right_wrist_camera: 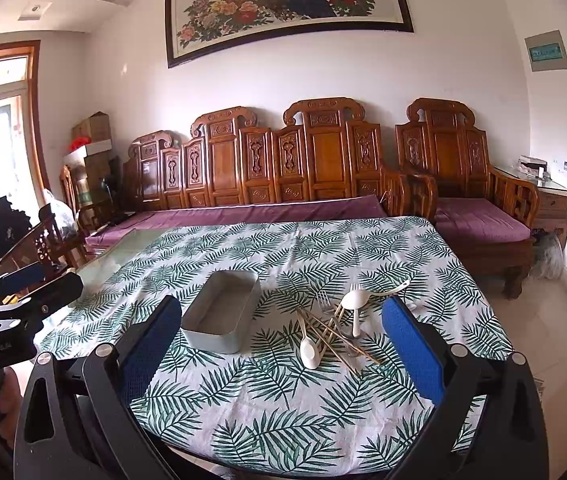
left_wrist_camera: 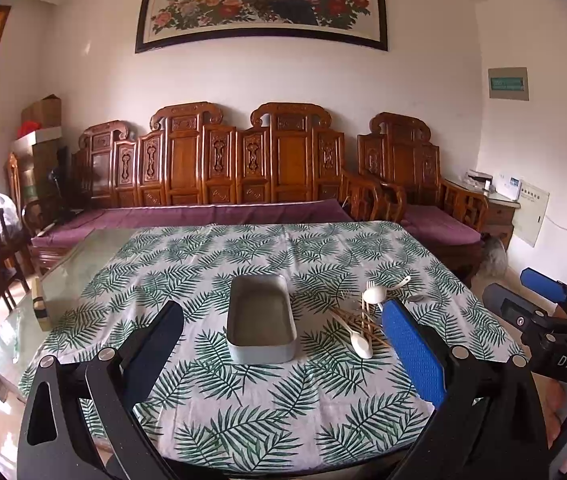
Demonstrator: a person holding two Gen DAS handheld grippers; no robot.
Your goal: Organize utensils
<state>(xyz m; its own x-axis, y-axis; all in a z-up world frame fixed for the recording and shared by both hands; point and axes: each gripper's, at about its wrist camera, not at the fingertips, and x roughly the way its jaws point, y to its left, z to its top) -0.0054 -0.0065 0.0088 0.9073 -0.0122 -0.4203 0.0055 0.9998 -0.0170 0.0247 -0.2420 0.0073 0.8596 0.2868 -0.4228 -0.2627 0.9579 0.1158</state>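
Left gripper [left_wrist_camera: 283, 354]: jaws spread wide, holding nothing, facing the tray.
Right gripper [right_wrist_camera: 283, 350]: jaws spread wide, holding nothing, the nearer one to the pile.
Tray [right_wrist_camera: 219, 342]: grey, no utensils inside, mid-tablecloth, long axis running away from the near edge.
Utensil pile [right_wrist_camera: 333, 330]: white spoons, forks and chopsticks, crossed, just right of the tray.
Bearing: pile lies straight ahead of the right gripper.

The left tool's [left_wrist_camera: 283, 328] blue pad hides part of the utensil pile [left_wrist_camera: 363, 320]; the thin sticks [right_wrist_camera: 343, 340] tangle too tightly to count.
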